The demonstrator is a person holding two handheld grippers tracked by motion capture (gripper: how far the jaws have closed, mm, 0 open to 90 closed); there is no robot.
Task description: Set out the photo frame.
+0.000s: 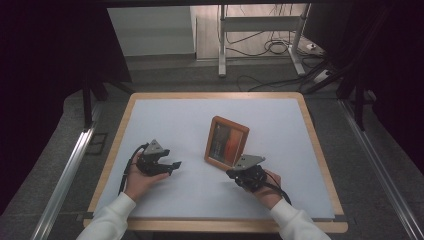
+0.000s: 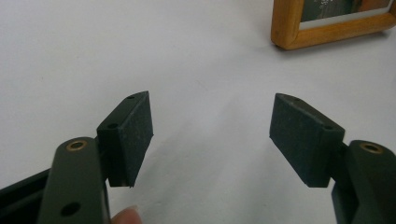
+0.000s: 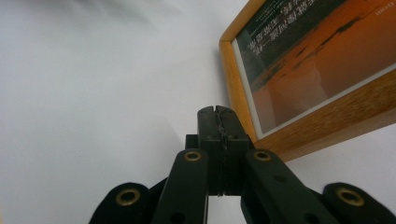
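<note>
1. While its two black jaws are pressed fully together with nothing between them, the right tool [image 3: 218, 112] sits low over the table, tips just beside the near corner of the frame.
2. Its hand [image 1: 269, 189] comes in from the bottom right, white sleeve behind, wrist angled inward.
3. With jaws spread wide and empty, the left tool [image 2: 210, 135] rests in a cupped left hand [image 1: 139, 179], pointing right.
4. Between the tools, nearer the right, the small wooden picture frame with an orange print [image 1: 226, 141] leans tilted on the white-topped table [image 1: 165, 120].
</note>
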